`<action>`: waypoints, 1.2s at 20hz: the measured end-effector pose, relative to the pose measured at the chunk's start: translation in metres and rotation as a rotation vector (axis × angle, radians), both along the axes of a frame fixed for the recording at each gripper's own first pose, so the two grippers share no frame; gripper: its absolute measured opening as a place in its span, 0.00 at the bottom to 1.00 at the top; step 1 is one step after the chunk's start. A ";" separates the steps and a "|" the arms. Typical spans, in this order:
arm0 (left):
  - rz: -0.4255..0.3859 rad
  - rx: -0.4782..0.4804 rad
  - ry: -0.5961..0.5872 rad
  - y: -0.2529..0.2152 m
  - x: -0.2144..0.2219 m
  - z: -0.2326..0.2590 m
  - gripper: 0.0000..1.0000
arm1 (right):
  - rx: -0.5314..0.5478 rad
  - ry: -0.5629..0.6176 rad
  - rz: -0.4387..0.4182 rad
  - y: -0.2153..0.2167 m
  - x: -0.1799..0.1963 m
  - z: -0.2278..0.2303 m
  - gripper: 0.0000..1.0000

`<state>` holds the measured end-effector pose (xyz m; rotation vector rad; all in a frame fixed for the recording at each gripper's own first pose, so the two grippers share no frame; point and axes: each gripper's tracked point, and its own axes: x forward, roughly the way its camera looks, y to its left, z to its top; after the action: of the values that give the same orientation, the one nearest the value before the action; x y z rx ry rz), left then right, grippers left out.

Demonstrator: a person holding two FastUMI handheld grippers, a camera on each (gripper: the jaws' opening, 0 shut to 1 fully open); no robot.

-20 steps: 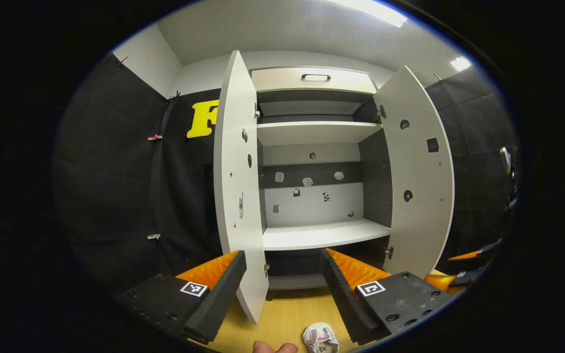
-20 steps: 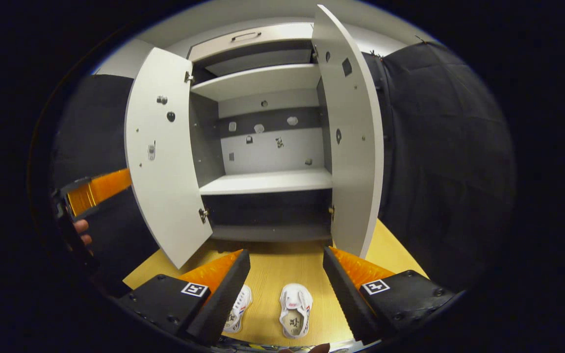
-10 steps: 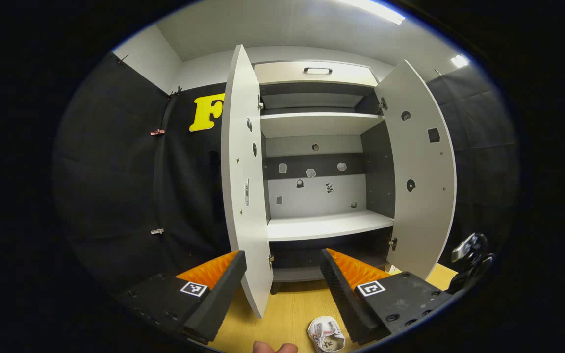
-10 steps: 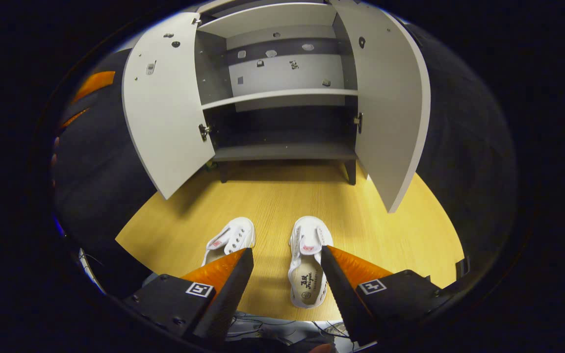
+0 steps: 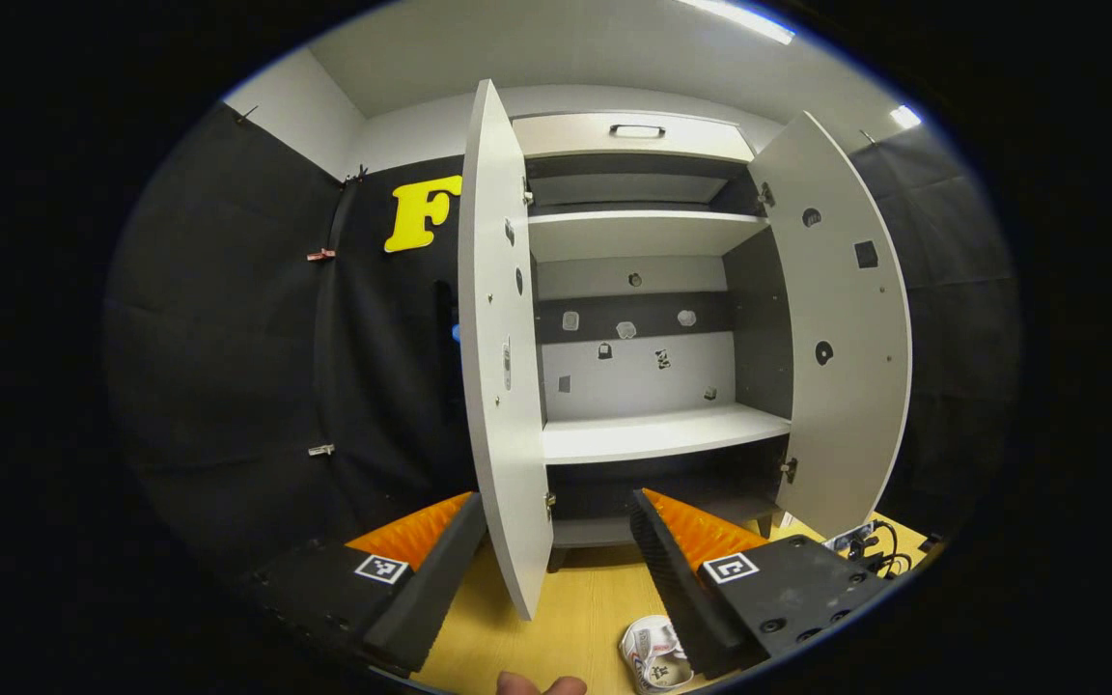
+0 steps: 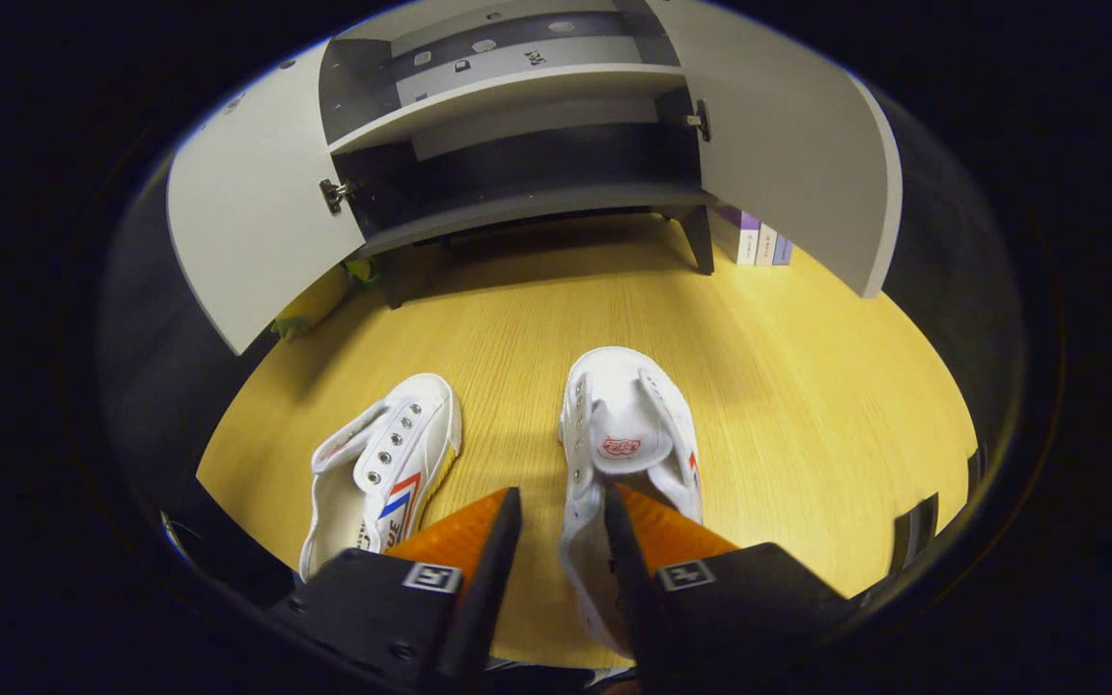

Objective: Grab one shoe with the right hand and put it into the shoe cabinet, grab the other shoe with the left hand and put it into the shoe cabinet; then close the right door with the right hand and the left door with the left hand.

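Observation:
Two white canvas shoes lie on the wooden floor in the right gripper view: one (image 6: pixel 382 473) at the left with red and blue stripes, one (image 6: pixel 628 425) at the right. My right gripper (image 6: pixel 561 494) hangs low over the right shoe. Its jaws are narrowed astride that shoe's left side wall, and floor shows between the left finger and the shoe. The shoe cabinet (image 6: pixel 517 203) stands beyond with both doors open. In the left gripper view, my left gripper (image 5: pixel 556 502) is open and empty, facing the cabinet (image 5: pixel 653 434). A shoe (image 5: pixel 657 656) shows beside its right finger.
The left door (image 5: pixel 498 386) juts edge-on toward my left gripper; the right door (image 5: pixel 846 338) swings wide. Books (image 6: pixel 754 246) stand by the cabinet's right leg, and a green and yellow object (image 6: pixel 310 309) lies under the left door. Cables (image 5: pixel 865 545) lie at the right.
My right gripper has tipped down and dropped toward the right shoe, and its jaws have narrowed around the shoe's side. The left gripper has drifted slightly left and stays open.

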<state>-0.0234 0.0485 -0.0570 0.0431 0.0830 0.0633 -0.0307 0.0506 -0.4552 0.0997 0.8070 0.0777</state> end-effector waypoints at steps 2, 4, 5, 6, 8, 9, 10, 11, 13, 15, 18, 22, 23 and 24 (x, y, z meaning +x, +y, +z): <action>0.015 0.025 -0.001 0.009 0.002 -0.003 0.95 | 0.016 -0.018 -0.010 0.006 0.009 -0.008 0.52; 0.025 0.032 0.002 0.016 0.004 -0.006 0.95 | 0.016 -0.037 -0.024 0.007 0.026 -0.018 0.52; 0.030 0.024 0.004 0.019 0.006 -0.007 0.95 | -0.006 -0.033 -0.037 -0.003 0.023 -0.015 0.35; 0.034 0.012 0.007 0.020 0.006 -0.011 0.95 | 0.006 -0.057 -0.054 0.000 0.034 -0.018 0.18; 0.034 -0.009 0.018 0.022 0.008 -0.016 0.95 | 0.030 -0.077 -0.057 0.001 0.037 -0.018 0.16; 0.035 -0.010 0.023 0.023 0.009 -0.019 0.95 | 0.032 -0.090 -0.038 0.001 0.039 -0.017 0.11; 0.035 -0.008 0.028 0.024 0.010 -0.021 0.95 | 0.026 -0.095 -0.025 -0.001 0.038 -0.015 0.11; 0.036 -0.006 0.030 0.025 0.011 -0.022 0.95 | 0.020 -0.086 -0.020 -0.001 0.036 -0.013 0.11; 0.036 -0.011 0.028 0.027 0.012 -0.022 0.95 | 0.010 -0.105 -0.004 -0.004 0.039 -0.003 0.06; 0.040 -0.020 0.025 0.029 0.013 -0.024 0.95 | 0.034 -0.113 0.004 -0.002 0.036 0.013 0.06; 0.047 -0.028 0.017 0.030 0.015 -0.022 0.95 | 0.064 -0.143 0.008 -0.001 0.035 0.042 0.06; 0.034 -0.027 -0.007 0.027 0.016 -0.014 0.95 | 0.074 -0.184 0.027 0.006 0.039 0.100 0.06; 0.031 -0.026 -0.013 0.025 0.016 -0.013 0.95 | 0.074 -0.197 0.027 0.008 0.043 0.118 0.06; 0.028 -0.029 -0.017 0.024 0.017 -0.012 0.95 | 0.075 -0.213 0.032 0.011 0.047 0.137 0.06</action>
<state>-0.0068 0.0726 -0.0693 0.0128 0.0678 0.0901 0.0164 0.0612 -0.3181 0.1469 0.5930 0.1465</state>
